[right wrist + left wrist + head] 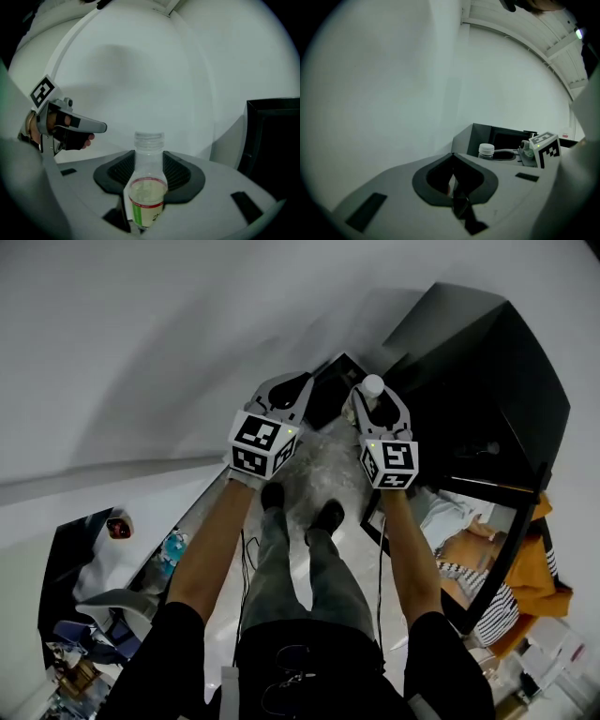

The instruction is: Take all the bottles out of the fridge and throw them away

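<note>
My right gripper (149,174) is shut on a clear plastic bottle (147,190) with a green label, a little pale liquid and a white cap, held upright. In the head view that bottle (373,385) sticks up from the right gripper (378,404), just left of the black fridge (487,371). My left gripper (453,185) has its dark pads together with no bottle in them. It hangs beside the right one in the head view, left gripper (291,390). Both are over crinkled clear plastic (323,460) on the floor ahead of my feet, which looks like a bag-lined bin.
A dark grey box (480,136) stands against the white wall beyond the grippers. The open fridge door (497,559) with packed shelves is at my right. A cluttered dark table (89,559) lies at my left. The fridge's black side (274,140) fills the right gripper view's edge.
</note>
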The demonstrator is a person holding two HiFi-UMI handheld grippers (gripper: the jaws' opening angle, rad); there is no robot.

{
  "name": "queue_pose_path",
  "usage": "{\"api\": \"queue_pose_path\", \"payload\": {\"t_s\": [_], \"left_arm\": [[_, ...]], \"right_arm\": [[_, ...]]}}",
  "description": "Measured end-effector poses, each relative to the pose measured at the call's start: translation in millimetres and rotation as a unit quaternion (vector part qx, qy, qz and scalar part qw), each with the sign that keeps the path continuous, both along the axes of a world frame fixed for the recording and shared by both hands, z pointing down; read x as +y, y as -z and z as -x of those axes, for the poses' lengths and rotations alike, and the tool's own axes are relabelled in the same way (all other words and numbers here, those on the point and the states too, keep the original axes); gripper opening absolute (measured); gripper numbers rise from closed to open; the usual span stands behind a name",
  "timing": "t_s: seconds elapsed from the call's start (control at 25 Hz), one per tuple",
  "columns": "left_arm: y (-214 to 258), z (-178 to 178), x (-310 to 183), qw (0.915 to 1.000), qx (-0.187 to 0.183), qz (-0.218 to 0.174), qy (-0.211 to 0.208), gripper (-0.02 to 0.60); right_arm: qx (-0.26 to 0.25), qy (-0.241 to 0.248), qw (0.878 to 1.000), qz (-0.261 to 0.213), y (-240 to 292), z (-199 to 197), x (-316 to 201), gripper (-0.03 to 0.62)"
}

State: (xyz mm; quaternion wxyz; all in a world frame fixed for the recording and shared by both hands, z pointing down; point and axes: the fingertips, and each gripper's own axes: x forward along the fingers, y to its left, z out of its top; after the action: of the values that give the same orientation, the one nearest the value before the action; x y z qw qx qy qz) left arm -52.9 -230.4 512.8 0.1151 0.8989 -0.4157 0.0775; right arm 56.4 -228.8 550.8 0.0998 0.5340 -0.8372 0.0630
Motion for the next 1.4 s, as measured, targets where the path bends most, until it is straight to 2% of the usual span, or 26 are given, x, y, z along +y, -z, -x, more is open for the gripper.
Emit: {"api": "queue_pose_path", "payload": {"t_s": [0.32,0.56,1.0,1.24,1.4], "left_arm": [[-89.4,8.1,-1.7,0.9997,0.003,0.023,-0.003,0.000],[-188.2,8.5,-14.6,0.9993,-0.001,0.038,-0.004,0.000],[-361.8,2.4,-54.4,0.9992,-0.009,0.038,-0.012,0.000],[-402.1,4.4,-65.5,0.9986,-0.026,0.041,-0.020,0.000],[-388.6,1.4,-70.6,0.9984,-0.025,0.043,-0.025,0.000]], "right_arm": [[-0.010,-0.005,1.000,0.012,-100.3,8.1,-24.0,0.193],[-0.013,-0.007,1.000,0.019,-208.8,16.5,-41.6,0.193],[-0.014,-0.029,0.999,0.032,-419.2,17.8,-83.6,0.193],[-0.015,-0.040,0.997,0.061,-486.7,18.6,-96.0,0.193],[-0.021,-0.042,0.996,0.080,-483.2,16.7,-93.6,0.195]]}}
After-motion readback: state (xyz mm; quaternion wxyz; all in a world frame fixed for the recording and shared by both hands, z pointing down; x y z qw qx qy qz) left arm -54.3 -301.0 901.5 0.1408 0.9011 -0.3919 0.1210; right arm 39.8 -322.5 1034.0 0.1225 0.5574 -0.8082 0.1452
